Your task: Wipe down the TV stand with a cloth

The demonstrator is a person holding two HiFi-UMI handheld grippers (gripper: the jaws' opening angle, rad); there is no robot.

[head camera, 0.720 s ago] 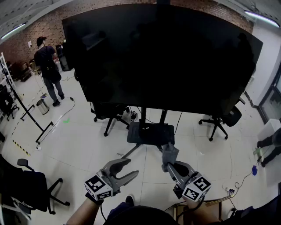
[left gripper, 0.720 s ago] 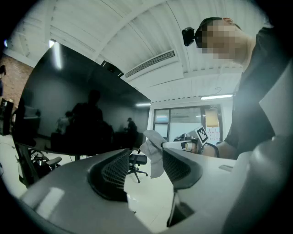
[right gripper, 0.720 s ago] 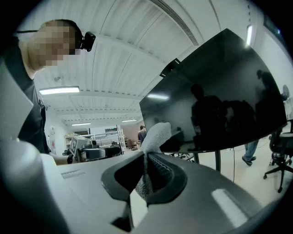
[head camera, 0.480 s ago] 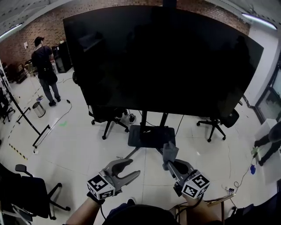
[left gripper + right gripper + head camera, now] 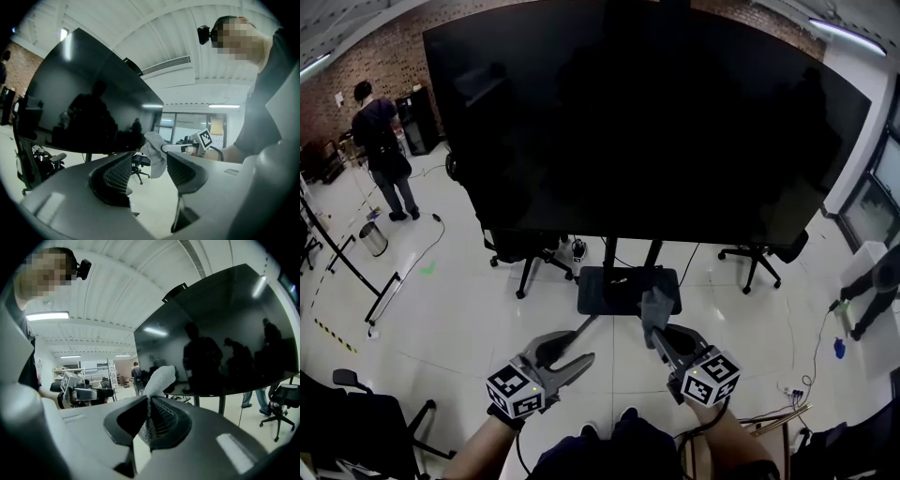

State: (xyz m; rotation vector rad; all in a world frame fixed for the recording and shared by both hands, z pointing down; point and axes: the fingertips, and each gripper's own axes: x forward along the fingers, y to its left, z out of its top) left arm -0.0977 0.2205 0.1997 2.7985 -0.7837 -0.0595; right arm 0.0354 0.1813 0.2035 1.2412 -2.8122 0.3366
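A large black TV [image 5: 647, 122] rides on a dark stand with two posts [image 5: 614, 251] and a flat black base [image 5: 628, 289] on the pale tiled floor. In the head view my right gripper [image 5: 656, 328] is held out toward that base, shut on a small grey cloth [image 5: 654, 307]. The cloth [image 5: 159, 378] sticks up from the closed right gripper [image 5: 150, 401] in the right gripper view. My left gripper [image 5: 579, 347] is held beside it at the left, open and with nothing in it. Between the left gripper's [image 5: 150, 164] parted jaws, farther off, the cloth [image 5: 153, 152] shows.
Office chairs stand behind the stand at left [image 5: 525, 253] and right [image 5: 764, 258], another at lower left [image 5: 356, 412]. A person [image 5: 380, 150] and a bin [image 5: 372, 237] are at the back left. Someone crouches at the right edge [image 5: 872, 291]. Cables [image 5: 787, 384] lie at lower right.
In the head view the TV and its stand have come a little closer and larger. Both grippers keep their pose; the cloth stays in the right one.
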